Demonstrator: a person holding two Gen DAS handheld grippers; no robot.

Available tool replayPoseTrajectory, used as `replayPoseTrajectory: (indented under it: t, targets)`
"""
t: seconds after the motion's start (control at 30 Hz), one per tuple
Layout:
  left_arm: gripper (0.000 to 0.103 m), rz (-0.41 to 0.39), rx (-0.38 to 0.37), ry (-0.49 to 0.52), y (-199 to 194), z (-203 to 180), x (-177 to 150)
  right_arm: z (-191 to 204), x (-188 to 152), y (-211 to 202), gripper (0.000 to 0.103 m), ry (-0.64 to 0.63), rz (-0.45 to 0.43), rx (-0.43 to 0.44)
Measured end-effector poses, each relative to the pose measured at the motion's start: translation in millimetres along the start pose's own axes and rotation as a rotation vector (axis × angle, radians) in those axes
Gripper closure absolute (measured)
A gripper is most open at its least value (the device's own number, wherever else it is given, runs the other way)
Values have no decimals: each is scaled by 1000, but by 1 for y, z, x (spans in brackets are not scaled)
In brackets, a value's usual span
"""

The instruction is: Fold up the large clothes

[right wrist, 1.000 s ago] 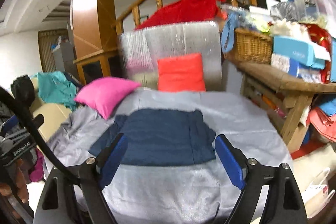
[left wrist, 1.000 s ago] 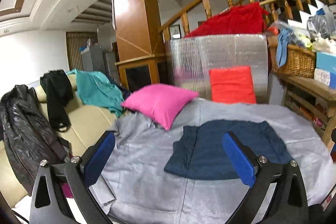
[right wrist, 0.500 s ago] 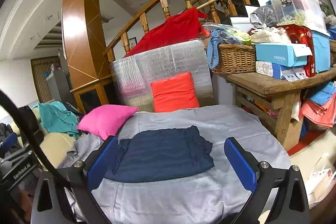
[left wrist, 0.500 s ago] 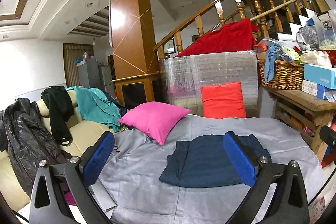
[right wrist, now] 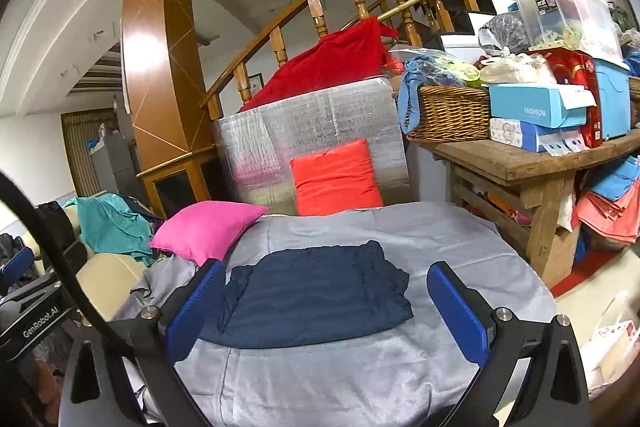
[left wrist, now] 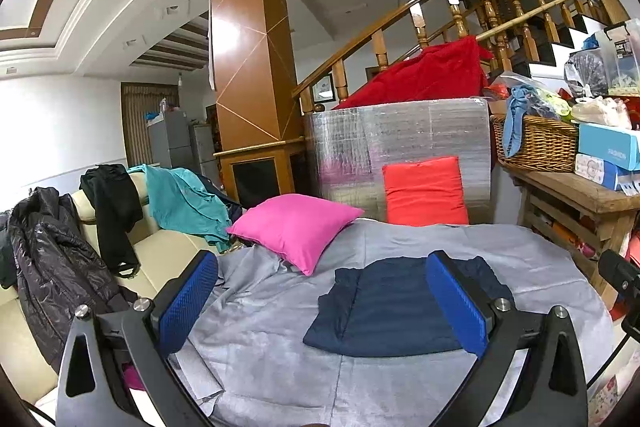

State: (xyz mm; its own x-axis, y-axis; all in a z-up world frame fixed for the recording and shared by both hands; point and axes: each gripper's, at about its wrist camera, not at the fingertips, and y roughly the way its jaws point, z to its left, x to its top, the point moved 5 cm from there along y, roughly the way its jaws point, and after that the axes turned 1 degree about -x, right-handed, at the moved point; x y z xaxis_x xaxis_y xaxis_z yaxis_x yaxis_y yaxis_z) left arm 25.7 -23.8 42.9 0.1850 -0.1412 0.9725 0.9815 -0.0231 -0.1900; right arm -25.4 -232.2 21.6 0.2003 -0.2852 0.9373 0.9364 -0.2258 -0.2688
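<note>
A navy garment [left wrist: 400, 311] [right wrist: 316, 293] lies folded into a flat rectangle in the middle of the grey sheet [left wrist: 280, 359] [right wrist: 340, 375]. My left gripper [left wrist: 324, 301] hovers above the sheet's near left part, open, with nothing between its blue pads [left wrist: 188, 301]. My right gripper [right wrist: 324, 307] hangs over the near edge, open wide and empty, its blue pads [right wrist: 456, 311] apart from the garment. Part of the left gripper shows at the right wrist view's left edge.
A pink cushion [left wrist: 294, 227] lies at the sheet's far left, an orange cushion [right wrist: 334, 179] leans on a foil-wrapped block. A cream sofa [left wrist: 168, 247] with jackets is on the left. A wooden table [right wrist: 528, 163] with a wicker basket [right wrist: 452, 115] and boxes stands right.
Both grippers have drawn back and up from the folded navy garment, which now looks smaller and farther. The right gripper's pads have spread wider. The garment has stayed in place.
</note>
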Motion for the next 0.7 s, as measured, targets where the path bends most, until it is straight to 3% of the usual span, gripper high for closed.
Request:
replayPoseTrajectory:
  t: [0.7]
  targets:
    - [0, 1, 16, 5, -1, 4, -1, 3, 0, 6, 1, -16, 3, 13]
